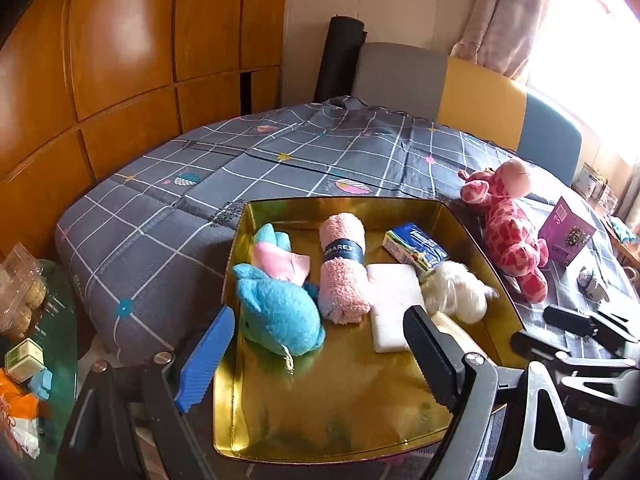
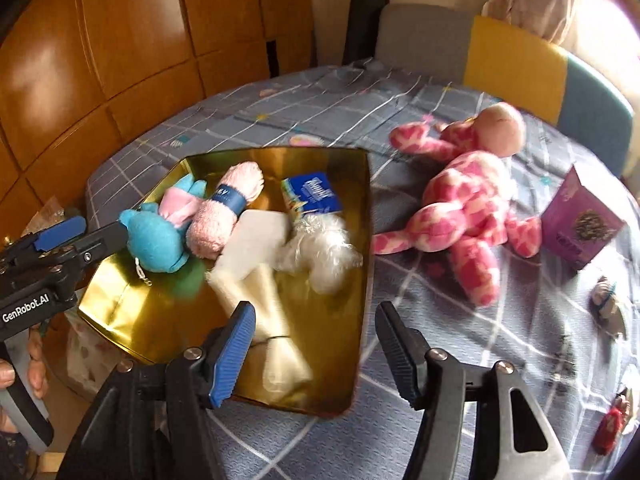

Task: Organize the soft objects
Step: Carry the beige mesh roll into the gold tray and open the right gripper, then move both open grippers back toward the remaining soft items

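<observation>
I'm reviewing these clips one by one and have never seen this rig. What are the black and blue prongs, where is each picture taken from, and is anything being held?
No robot here: a person holds a two-finger gripper in each hand, with a fisheye camera on each looking along its fingers. One picture is from the left gripper, the other from the right gripper. Both are open and hold nothing. On the checked bedcover sits a gold tray holding a blue plush, a rolled pink towel, a tissue pack, a white cloth and a white fluffy toy. A pink giraffe lies outside the tray, beside a purple box.
</observation>
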